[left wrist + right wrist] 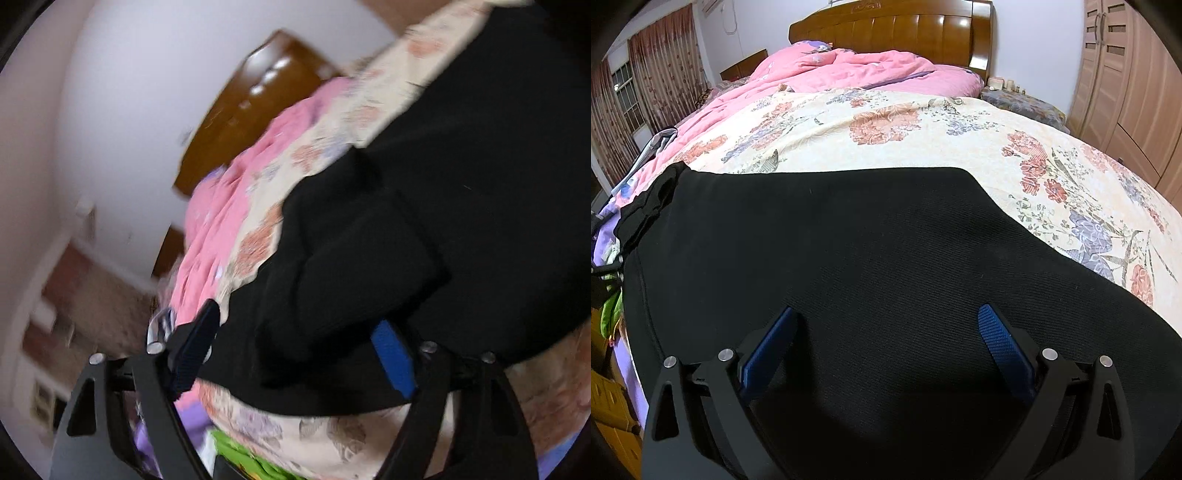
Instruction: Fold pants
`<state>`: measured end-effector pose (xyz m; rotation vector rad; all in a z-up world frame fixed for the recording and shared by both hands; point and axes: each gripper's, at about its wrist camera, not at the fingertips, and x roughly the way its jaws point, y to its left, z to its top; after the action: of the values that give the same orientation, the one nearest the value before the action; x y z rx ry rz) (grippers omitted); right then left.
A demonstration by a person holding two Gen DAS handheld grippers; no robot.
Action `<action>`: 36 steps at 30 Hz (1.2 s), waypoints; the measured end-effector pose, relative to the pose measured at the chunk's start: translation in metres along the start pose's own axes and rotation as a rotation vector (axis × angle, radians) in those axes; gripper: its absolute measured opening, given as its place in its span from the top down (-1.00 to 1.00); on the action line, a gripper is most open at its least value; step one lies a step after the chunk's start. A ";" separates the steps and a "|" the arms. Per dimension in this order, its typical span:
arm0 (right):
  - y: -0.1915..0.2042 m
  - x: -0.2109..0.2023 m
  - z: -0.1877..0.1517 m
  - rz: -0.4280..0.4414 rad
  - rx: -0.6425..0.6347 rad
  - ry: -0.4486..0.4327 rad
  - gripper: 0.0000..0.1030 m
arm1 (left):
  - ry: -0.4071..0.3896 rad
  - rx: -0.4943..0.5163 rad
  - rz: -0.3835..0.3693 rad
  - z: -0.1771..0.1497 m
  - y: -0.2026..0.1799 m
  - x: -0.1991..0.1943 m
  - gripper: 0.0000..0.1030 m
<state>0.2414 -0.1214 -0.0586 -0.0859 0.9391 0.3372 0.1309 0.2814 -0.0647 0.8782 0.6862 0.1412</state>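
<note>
- The black knit fabric pants [849, 258] lie spread flat on the cream bedsheet with red and lilac flowers [886, 118], filling the lower half of the right wrist view from 8 o'clock round to 4 o'clock.
- The gathered waistband of the pants [646, 206] sits bunched at 9 o'clock in that view, near the bed's left edge.
- The right gripper [886, 343], black-framed with blue ribbed pads, hangs low over the pants with its fingers spread wide; nothing lies between the pads, so it is released.
- Whether its fingertips touch the cloth cannot be told.
- The left wrist view is tilted and motion-blurred. There the pants [424, 184] run from the centre up to 2 o'clock, with a raised fold [351, 240] near the middle.
- The left gripper [295, 350] also stands spread apart: one blue-padded finger [195, 347] shows at 8 o'clock beside the pants' edge, the other [395, 362] at 5 o'clock is partly hidden by black cloth. The pads are well apart and clamp nothing.
- A rumpled pink quilt [849, 70] lies beyond the sheet at 12 o'clock, against a glossy brown wooden headboard [897, 29].
- A light wooden wardrobe [1126, 74] stands at 2 o'clock, and reddish patterned curtains [657, 55] hang at 10 o'clock.
</note>
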 end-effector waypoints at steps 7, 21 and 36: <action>0.001 0.000 -0.001 0.000 0.002 0.000 -0.86 | -0.095 -0.905 -0.490 -0.050 0.116 0.019 0.58; -0.001 0.001 0.000 -0.005 -0.004 0.002 -0.87 | -0.072 -1.645 -0.809 -0.155 0.160 0.086 -0.08; -0.001 0.001 0.000 0.000 -0.001 0.001 -0.87 | -0.067 -1.546 -0.892 -0.135 0.107 0.053 0.88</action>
<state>0.2421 -0.1222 -0.0595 -0.0870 0.9396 0.3380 0.1070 0.4604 -0.0705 -0.9160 0.6240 -0.1693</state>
